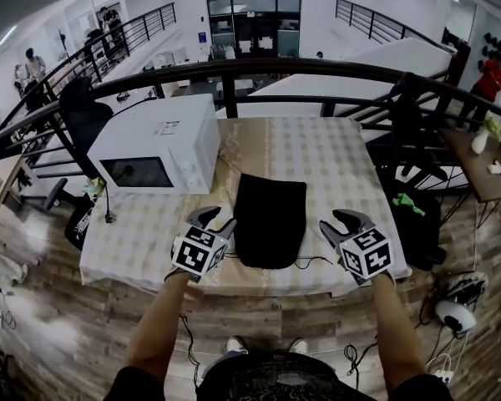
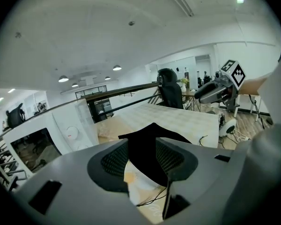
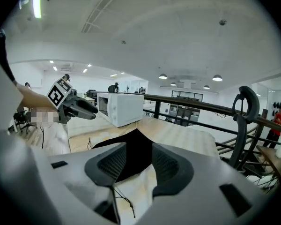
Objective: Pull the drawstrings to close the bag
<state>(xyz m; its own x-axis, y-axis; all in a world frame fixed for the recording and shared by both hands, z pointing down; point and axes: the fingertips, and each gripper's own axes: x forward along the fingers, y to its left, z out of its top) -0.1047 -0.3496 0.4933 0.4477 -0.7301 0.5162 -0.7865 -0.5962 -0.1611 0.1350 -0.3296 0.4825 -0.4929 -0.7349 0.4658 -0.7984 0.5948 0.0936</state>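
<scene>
A flat black bag (image 1: 270, 220) lies on the checked tablecloth (image 1: 317, 157), its mouth toward the table's near edge. A thin dark drawstring (image 1: 314, 261) trails from the bag's near right corner; another piece of cord (image 2: 152, 199) lies by its near left corner. My left gripper (image 1: 219, 220) hovers just left of the bag's near end, open with nothing between its fingers. My right gripper (image 1: 338, 222) hovers just right of it, also open and empty. Through each gripper's gap I see the bag (image 2: 150, 144) (image 3: 131, 149) ahead and cord (image 3: 124, 201) below.
A white microwave (image 1: 154, 144) stands on the table's left part, close to the bag. A black railing (image 1: 234, 69) runs behind the table, with an office chair (image 1: 83, 115) at the left. A side table (image 1: 484, 165) stands at the right; cables lie on the wooden floor.
</scene>
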